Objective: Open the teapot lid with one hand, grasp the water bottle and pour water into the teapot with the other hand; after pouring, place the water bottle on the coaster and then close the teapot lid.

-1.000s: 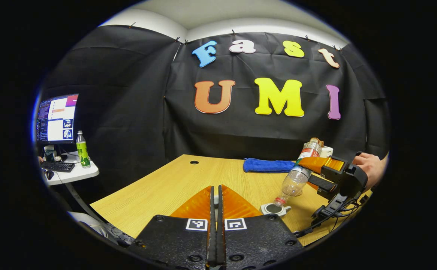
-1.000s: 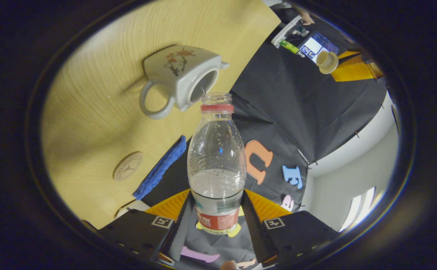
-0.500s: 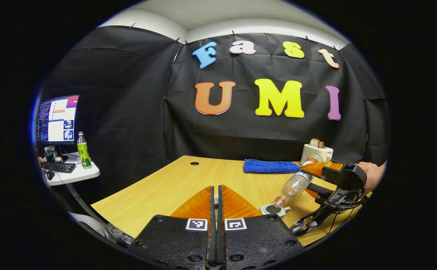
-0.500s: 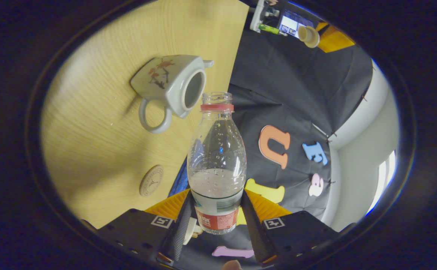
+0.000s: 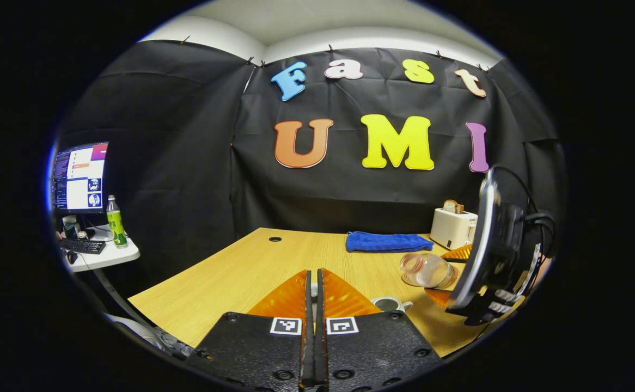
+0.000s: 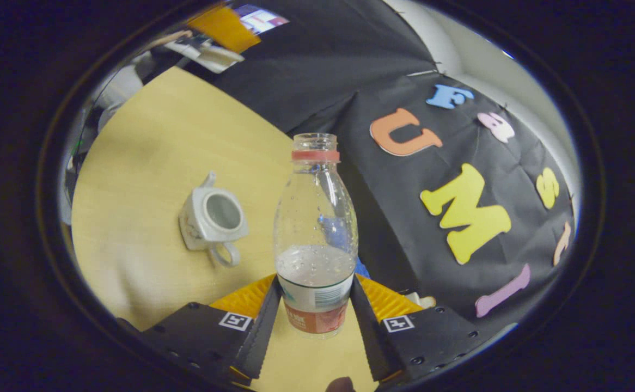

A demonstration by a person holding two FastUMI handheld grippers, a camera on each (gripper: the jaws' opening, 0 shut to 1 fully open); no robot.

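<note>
The white teapot stands lidless on the wooden table, its opening showing. In the left gripper view the teapot peeks out beside my left gripper, which is shut, with a small pale piece of the teapot lid pinched between its fingers. My right gripper is shut on the lower part of the uncapped clear water bottle, which holds a little water. In the left gripper view the bottle hangs in the right gripper, above and right of the teapot, apart from it.
A blue cloth and a white toaster sit at the table's far edge. A side table at the far left carries a monitor, a keyboard and a green bottle. Black cloth walls close the booth.
The right gripper has swung the bottle up from its mouth-down tilt over the teapot and drawn it away to the right. My left gripper has hardly moved.
</note>
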